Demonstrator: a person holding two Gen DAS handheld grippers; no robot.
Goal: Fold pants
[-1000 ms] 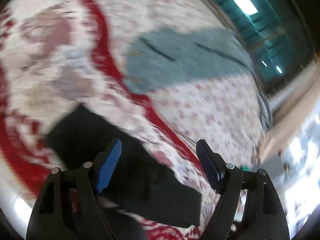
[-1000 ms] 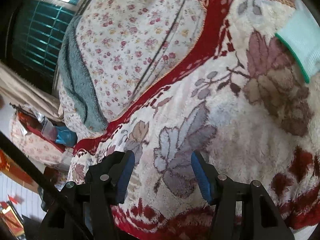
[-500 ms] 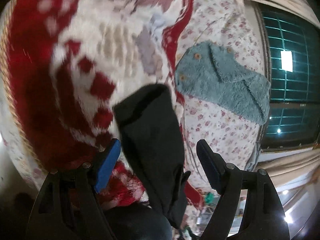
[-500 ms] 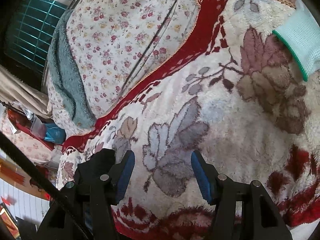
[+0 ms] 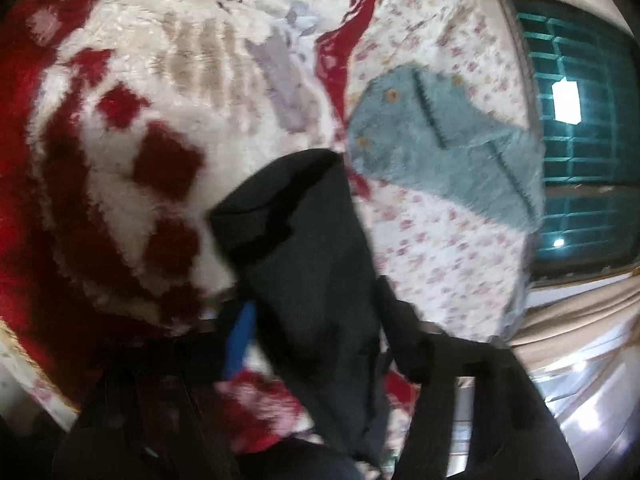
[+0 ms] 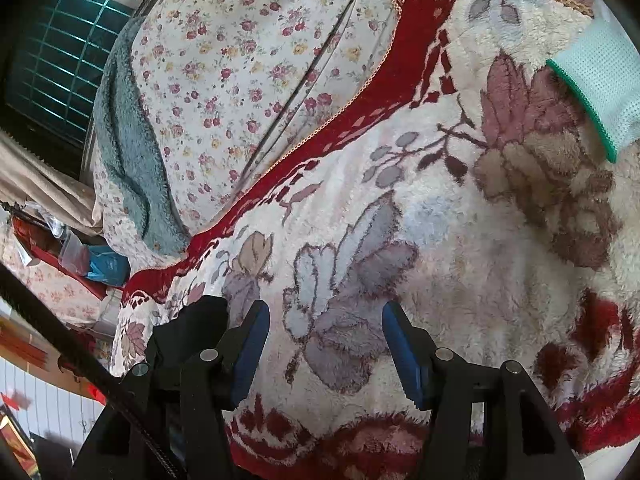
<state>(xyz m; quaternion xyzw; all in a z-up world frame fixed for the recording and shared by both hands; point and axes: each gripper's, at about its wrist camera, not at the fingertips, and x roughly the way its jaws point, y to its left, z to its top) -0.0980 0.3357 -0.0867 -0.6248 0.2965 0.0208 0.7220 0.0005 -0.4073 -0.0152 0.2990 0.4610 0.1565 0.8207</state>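
The black pants [image 5: 304, 240] hang in a long bunch over the fluffy red-and-cream blanket [image 5: 168, 92], hem end up. My left gripper [image 5: 320, 332] has its jaws closing on this bunch; the blue pad [image 5: 240, 332] touches the cloth on one side and the other finger is buried in dark fabric. The view is blurred. My right gripper [image 6: 324, 332] stands open a little above the blanket [image 6: 460, 240], with nothing between its blue pads. A black bit of cloth [image 6: 188, 328] shows just left of its left finger.
A teal fleece garment [image 5: 440, 148] lies on the floral sheet [image 5: 440, 248] beyond the blanket. A mint-green fabric piece with a green edge [image 6: 600, 84] lies at the blanket's far right. A barred window [image 5: 580, 128] and beige curtain stand behind the bed.
The left gripper dropped and rolled, and its jaws went from wide open to narrowed on the black pants. The right gripper stayed where it was, still open.
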